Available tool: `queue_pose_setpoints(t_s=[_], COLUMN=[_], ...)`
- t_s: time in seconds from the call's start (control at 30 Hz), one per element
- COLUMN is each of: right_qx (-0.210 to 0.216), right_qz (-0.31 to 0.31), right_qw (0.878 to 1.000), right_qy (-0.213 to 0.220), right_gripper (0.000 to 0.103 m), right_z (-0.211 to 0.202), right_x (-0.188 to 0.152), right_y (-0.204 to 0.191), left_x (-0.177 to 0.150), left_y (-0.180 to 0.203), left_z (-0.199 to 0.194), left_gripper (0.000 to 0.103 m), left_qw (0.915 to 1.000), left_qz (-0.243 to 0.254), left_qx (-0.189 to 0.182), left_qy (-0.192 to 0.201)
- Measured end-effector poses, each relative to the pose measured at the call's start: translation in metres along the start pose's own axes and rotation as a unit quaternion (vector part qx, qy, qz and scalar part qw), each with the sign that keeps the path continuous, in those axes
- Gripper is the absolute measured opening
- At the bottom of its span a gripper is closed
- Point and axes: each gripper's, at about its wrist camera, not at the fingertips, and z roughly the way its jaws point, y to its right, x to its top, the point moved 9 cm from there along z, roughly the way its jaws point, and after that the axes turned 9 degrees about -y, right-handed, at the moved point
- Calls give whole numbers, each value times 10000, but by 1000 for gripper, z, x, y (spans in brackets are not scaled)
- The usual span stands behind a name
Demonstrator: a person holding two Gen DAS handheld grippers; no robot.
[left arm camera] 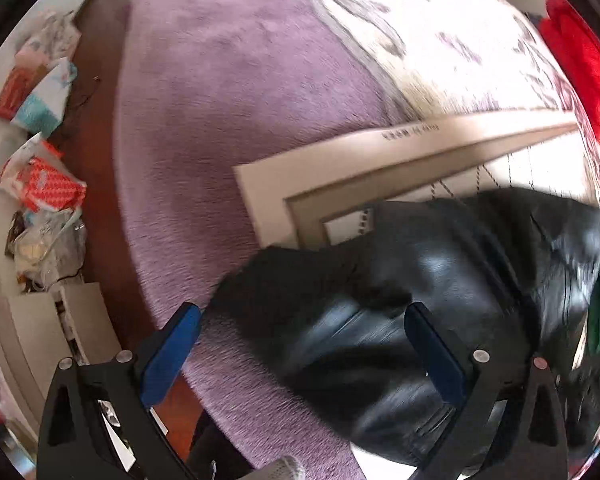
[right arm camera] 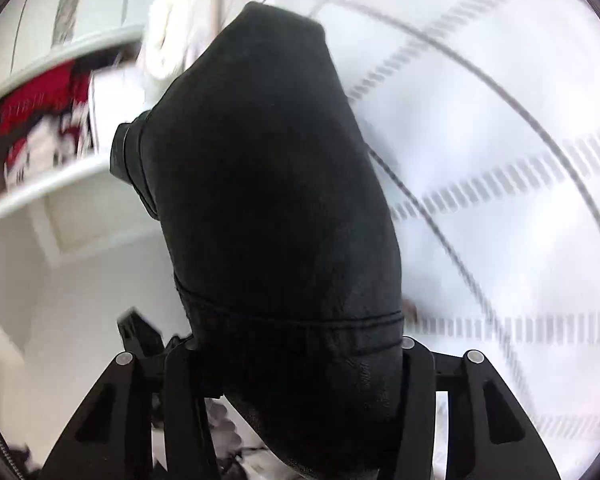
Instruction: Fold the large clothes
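Observation:
A black leather-like jacket (left arm camera: 440, 280) lies bunched on a white bed cover with dashed lines (left arm camera: 540, 168). My left gripper (left arm camera: 304, 316) is open above the jacket's left edge, its blue pads (left arm camera: 168, 356) apart and holding nothing. In the right wrist view a black sleeve or fold of the jacket (right arm camera: 268, 184) hangs over my right gripper (right arm camera: 296, 344), whose fingers are close together on the cloth; the fingertips are hidden under it. The white cover (right arm camera: 500, 160) lies behind.
A purple rug (left arm camera: 228, 100) and a cream patterned rug (left arm camera: 440, 32) cover the floor. A beige bed frame (left arm camera: 380, 156) borders the cover. Bags and packets (left arm camera: 40, 160) line the left wall. Red cloth (left arm camera: 580, 60) lies far right. A white shelf (right arm camera: 40, 184) holds red items.

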Motion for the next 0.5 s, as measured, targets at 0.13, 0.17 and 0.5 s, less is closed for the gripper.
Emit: queue_pose_setpoints(t_s=[0.13, 0.17, 0.5], right_qx=[135, 33, 11], right_qz=[596, 599, -83], right_qw=[9981, 9981, 9980], right_qy=[-78, -113, 628], right_gripper=[75, 78, 94], right_z=[-13, -15, -38], right_x=[-30, -32, -19], right_y=[39, 47, 36], left_x=[-14, -17, 4], left_y=[-18, -20, -5], left_z=[10, 20, 35], left_gripper=[103, 103, 73], left_qw=[9973, 9947, 9873], left_qz=[-525, -650, -422], left_qx=[-466, -713, -1531], left_qy=[-213, -360, 63])
